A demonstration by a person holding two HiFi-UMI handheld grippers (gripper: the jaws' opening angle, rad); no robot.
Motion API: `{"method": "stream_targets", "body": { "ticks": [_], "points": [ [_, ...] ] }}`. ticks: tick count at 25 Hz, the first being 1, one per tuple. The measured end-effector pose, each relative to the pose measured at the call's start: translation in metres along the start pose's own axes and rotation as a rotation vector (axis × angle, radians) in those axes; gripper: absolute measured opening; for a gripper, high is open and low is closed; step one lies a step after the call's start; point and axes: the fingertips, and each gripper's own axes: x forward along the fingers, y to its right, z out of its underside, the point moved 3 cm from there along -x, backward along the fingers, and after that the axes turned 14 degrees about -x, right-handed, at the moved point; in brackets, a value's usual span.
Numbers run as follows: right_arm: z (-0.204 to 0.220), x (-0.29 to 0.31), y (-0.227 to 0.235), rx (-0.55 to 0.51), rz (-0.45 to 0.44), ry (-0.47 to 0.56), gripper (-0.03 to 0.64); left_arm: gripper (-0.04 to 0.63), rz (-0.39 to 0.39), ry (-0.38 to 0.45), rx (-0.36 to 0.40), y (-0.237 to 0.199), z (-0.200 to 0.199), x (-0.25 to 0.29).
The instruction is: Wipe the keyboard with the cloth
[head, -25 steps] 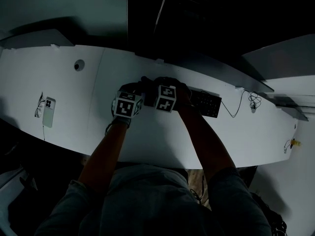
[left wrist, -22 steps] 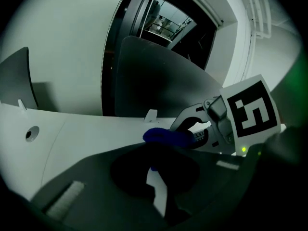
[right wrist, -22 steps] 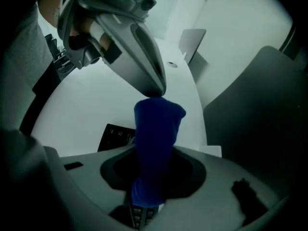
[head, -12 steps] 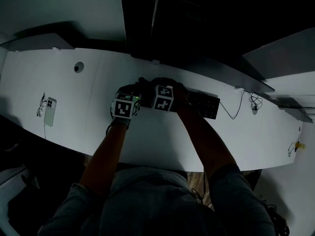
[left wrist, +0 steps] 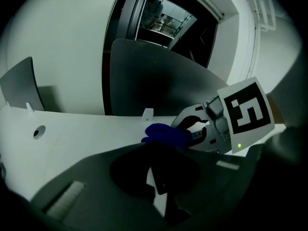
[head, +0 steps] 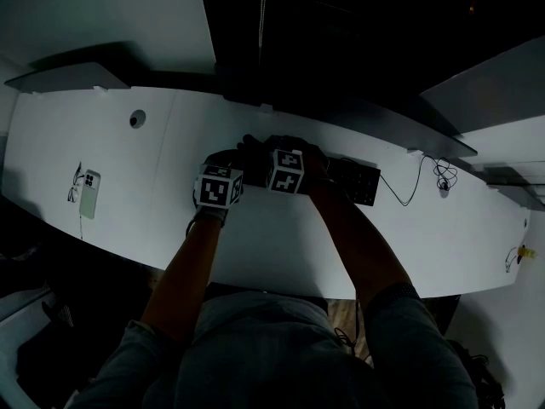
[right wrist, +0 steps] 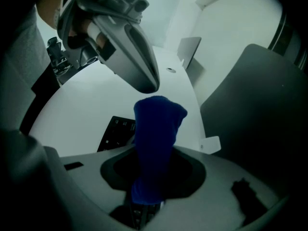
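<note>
Arms: both forearms [head: 341,228] reach forward from the bottom of the head view, and the 2 grippers sit side by side near the middle of the table.
Right gripper [right wrist: 144,203]: its jaws are clamped on the lower end of the cloth.
Cloth [right wrist: 156,143]: dark blue and bunched. It stands up out of the right gripper's jaws, just beside the keyboard's near end. Whether it touches the keys cannot be told.
Left gripper [left wrist: 154,174]: its jaws are drawn together at the tips with nothing between them. It sits just left of the right gripper, close to the cloth.
Keyboard [head: 356,180]: black, lying flat on the table. Its left part is hidden under the right gripper and hand, and its right end is clear.
Cable [head: 415,180]: thin, running from the keyboard's right end to a small coil.
Table [head: 128,160]: long, white, with a curved front edge.
Phone [head: 88,192]: lies flat, well apart to the left.
Hole [head: 136,119]: 1 round opening in the tabletop, beyond the phone.
</note>
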Motion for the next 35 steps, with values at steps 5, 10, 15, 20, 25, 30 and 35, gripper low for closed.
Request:
{"method": "stream_targets", "body": {
  "ticks": [5, 10, 15, 20, 25, 30, 35],
  "points": [
    [0.007, -0.003, -0.004, 0.0, 0.008, 0.005, 0.137, 0.009, -0.005, -0.003, 0.006, 0.008, 0.002, 0.002],
    [0.015, -0.007, -0.006, 0.006, 0.013, 0.006, 0.137, 0.009, -0.009, -0.004, 0.011, 0.016, 0.004, 0.002],
    [0.024, -0.012, -0.011, 0.01, 0.022, 0.001, 0.137, 0.009, -0.01, -0.005, 0.015, 0.024, 0.006, 0.001],
    [0.032, -0.016, -0.016, 0.011, 0.032, 0.003, 0.137, 0.009, -0.011, -0.008, 0.016, 0.031, 0.009, 0.004],
    [0.042, -0.021, -0.019, 0.026, 0.04, -0.002, 0.137, 0.009, -0.005, -0.01, 0.029, 0.042, 0.01, 0.007],
    [0.05, -0.025, -0.024, 0.031, 0.046, -0.004, 0.137, 0.009, -0.006, -0.02, 0.035, 0.051, 0.014, 0.009],
    [0.059, -0.03, -0.028, 0.04, 0.054, -0.003, 0.137, 0.009, -0.006, -0.031, 0.04, 0.06, 0.018, 0.013]
  ]
}}
